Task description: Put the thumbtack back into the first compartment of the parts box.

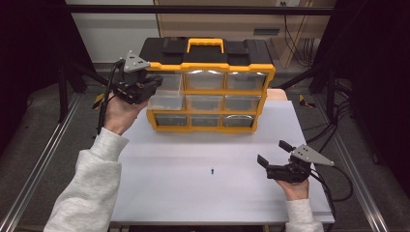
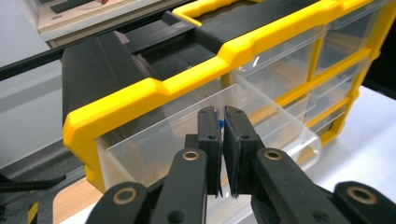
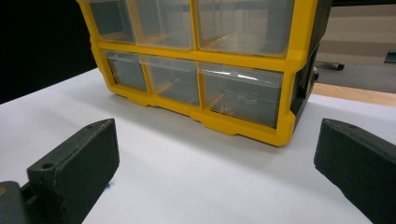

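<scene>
A yellow and black organiser (image 1: pixel 208 67) with clear drawers stands at the back of the white table (image 1: pixel 193 159). Its top-left drawer (image 2: pixel 261 112) is pulled out. My left gripper (image 1: pixel 155 83) (image 2: pixel 221 116) hovers over that drawer, its jaws shut on a small blue piece (image 2: pixel 220 123) that peeks out between the pads. A second small blue piece (image 1: pixel 212 170) lies on the table near the front. My right gripper (image 1: pixel 273 153) (image 3: pixel 215 140) rests at the front right, open and holding nothing, pointing at the organiser's lower drawers (image 3: pixel 240 95).
The organiser's yellow carry handle (image 1: pixel 205 44) lies on its black top. Black frame posts stand at both sides of the table. Cables trail at the right edge (image 1: pixel 333 188).
</scene>
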A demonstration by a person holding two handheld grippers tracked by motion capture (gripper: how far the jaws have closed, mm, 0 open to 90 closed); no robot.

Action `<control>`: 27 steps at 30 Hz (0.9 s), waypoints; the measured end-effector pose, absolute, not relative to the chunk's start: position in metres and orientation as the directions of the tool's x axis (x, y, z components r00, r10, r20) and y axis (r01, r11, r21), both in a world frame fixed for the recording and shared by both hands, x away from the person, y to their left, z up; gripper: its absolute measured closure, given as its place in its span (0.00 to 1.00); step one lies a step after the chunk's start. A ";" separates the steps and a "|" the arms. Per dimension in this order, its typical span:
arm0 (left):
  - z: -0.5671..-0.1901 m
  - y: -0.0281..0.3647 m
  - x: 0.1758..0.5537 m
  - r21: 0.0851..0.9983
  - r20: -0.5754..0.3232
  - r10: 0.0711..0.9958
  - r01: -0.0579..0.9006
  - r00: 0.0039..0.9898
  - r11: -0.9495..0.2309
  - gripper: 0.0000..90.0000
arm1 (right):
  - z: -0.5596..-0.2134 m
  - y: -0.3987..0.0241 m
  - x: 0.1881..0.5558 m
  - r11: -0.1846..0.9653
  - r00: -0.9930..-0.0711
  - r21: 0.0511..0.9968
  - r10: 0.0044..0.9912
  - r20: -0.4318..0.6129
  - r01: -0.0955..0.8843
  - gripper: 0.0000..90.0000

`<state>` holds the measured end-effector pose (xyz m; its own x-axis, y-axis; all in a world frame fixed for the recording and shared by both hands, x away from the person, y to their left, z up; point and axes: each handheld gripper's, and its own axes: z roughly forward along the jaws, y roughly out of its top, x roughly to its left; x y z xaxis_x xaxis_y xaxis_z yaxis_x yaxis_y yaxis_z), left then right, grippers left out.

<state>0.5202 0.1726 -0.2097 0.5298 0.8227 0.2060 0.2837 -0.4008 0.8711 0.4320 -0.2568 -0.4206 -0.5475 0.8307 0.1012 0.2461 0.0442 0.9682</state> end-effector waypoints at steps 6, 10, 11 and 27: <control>-0.215 0.173 0.527 0.858 0.211 0.826 0.306 0.522 -0.413 0.95 | -0.421 -0.257 0.432 0.044 -0.547 0.968 0.831 0.101 0.246 0.01; -0.219 0.171 0.530 0.848 0.214 0.827 0.321 0.520 -0.421 0.95 | -0.421 -0.257 0.433 0.043 -0.548 0.970 0.830 0.100 0.241 0.01; -0.220 0.171 0.531 0.847 0.213 0.828 0.325 0.518 -0.421 0.95 | -0.421 -0.257 0.433 0.043 -0.548 0.970 0.830 0.100 0.241 0.01; -0.224 0.169 0.543 0.819 0.191 0.853 0.400 0.486 -0.411 0.94 | -0.421 -0.257 0.432 0.044 -0.547 0.968 0.831 0.101 0.246 0.01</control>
<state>0.5429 0.1685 -0.2239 0.4859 0.8529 0.1910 0.3998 -0.4112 0.8192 0.4321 -0.2568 -0.4207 -0.5474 0.8308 0.1007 0.2456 0.0444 0.9683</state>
